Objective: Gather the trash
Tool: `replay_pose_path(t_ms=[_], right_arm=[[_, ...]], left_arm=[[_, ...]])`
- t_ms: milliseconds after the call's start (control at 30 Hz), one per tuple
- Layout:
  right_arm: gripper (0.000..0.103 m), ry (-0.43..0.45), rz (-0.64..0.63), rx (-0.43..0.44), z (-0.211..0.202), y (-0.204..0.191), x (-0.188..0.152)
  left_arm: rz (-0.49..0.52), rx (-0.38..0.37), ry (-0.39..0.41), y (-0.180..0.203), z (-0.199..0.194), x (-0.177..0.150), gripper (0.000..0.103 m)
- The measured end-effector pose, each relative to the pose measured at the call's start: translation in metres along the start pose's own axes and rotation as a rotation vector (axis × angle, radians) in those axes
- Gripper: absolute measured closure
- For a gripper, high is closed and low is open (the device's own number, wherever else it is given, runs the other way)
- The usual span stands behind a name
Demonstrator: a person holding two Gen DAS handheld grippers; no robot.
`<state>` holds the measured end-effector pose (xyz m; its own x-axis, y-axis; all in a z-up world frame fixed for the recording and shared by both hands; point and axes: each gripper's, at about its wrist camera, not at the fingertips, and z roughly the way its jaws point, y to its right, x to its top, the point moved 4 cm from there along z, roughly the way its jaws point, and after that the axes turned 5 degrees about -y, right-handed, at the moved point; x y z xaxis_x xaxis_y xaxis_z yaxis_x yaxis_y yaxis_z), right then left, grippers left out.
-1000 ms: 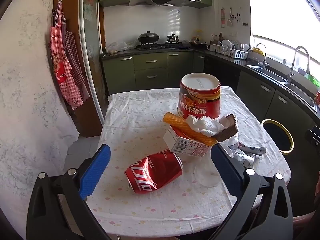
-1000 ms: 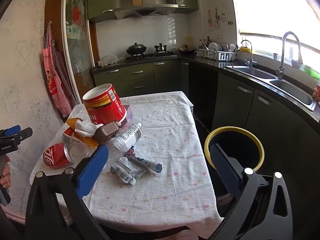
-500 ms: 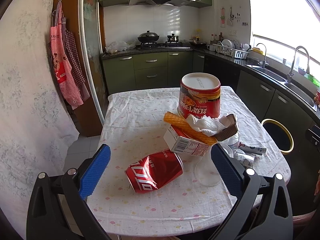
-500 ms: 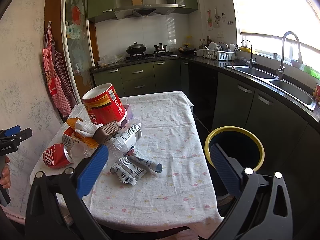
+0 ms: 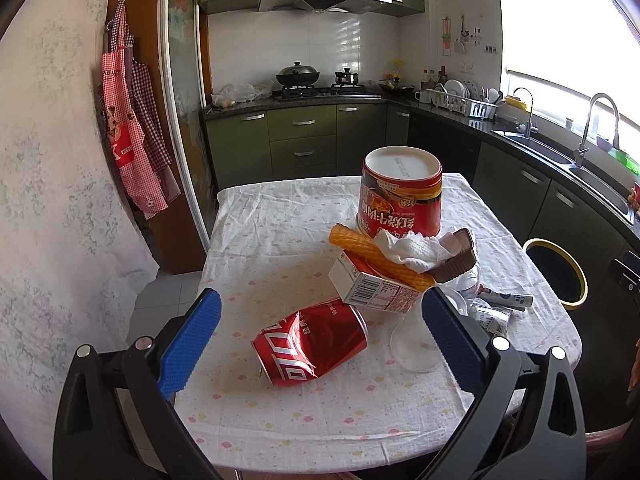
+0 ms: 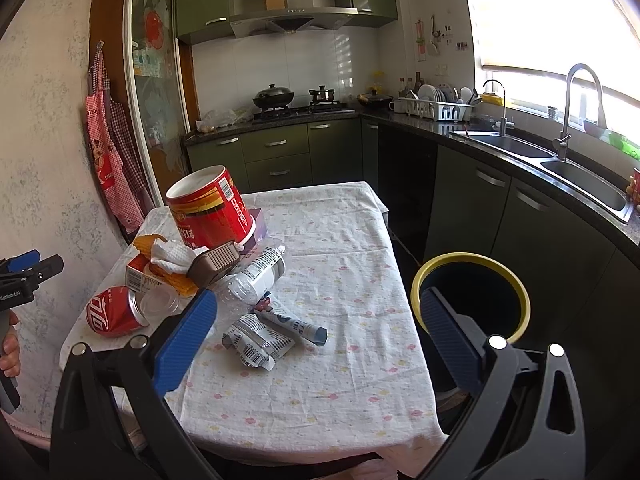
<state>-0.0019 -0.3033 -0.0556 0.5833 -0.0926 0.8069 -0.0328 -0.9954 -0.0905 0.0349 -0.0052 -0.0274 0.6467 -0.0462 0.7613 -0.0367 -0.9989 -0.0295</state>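
1. Your left gripper (image 5: 320,332) hangs above the near table edge, jaws spread wide, gripping nothing; the crushed red cola can (image 5: 314,344) lies on its side between the blue pads, so it reads as your first pick.
2. Your right gripper (image 6: 318,332) is likewise gaping and empty, held back from the white floral tablecloth (image 6: 348,240); probably parked on the side nearest the yellow-rimmed black bin (image 6: 472,296).
3. Trash sits heaped at the table's left end: upside-down red noodle tub (image 5: 402,200), small white carton (image 5: 372,290), orange ridged wrapper (image 5: 380,260), crumpled white tissue (image 5: 412,248), brown plastic tray (image 5: 460,264).
4. Right view alone shows the clear plastic bottle (image 6: 260,272), squeezed toothpaste tube (image 6: 292,320), crumpled white printed packet (image 6: 256,340) in full, plus your hand (image 6: 10,348) on the left handle; left view hides most of these behind the heap.
5. Left view alone shows the can's dent and the clear plastic cup (image 5: 416,340) lying just beside it.
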Motion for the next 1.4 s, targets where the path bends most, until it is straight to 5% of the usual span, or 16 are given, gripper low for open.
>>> replay_pose_path(t_ms=[1400], right_arm=[[0.006,-0.023,-0.003,0.000,0.012,-0.004,-0.009]], left_arm=[[0.002,0.002,-0.024,-0.002,0.011,-0.004,0.004]])
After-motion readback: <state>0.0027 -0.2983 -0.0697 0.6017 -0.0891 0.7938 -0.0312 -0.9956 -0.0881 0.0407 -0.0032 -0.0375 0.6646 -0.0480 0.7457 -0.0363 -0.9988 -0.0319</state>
